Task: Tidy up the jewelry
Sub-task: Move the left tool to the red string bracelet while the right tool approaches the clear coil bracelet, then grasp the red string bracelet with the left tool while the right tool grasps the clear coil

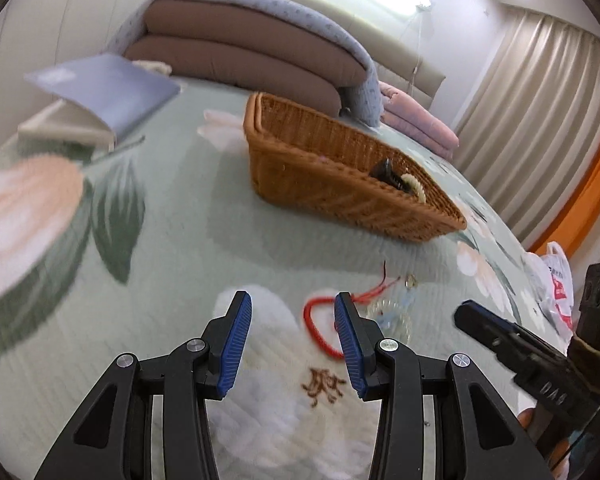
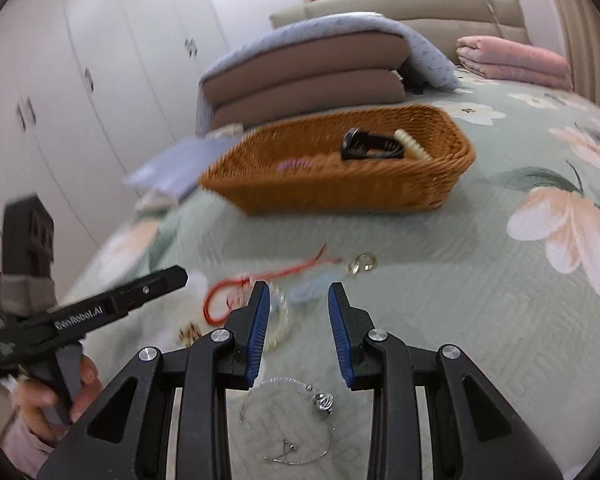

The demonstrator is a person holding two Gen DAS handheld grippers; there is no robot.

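Bracelet (image 2: 278,322) half hidden behind right tongs (image 2: 297,336).

The basket (image 2: 340,184) wall hides most of what lies inside it: only the top of a black clip (image 2: 370,145), the end of a cream bracelet (image 2: 410,146) and a blurred pink thing (image 2: 294,165) show above the rim. Nearer than the basket, the left gripper's (image 1: 294,344) right finger covers part of the red cord (image 1: 320,324), and the clear beads (image 1: 392,316) beside the cord are too blurred to make out. In the right wrist view, the silver chain (image 2: 288,420) runs under the right gripper (image 2: 298,334). The book (image 1: 104,88) left of the basket is smeared.
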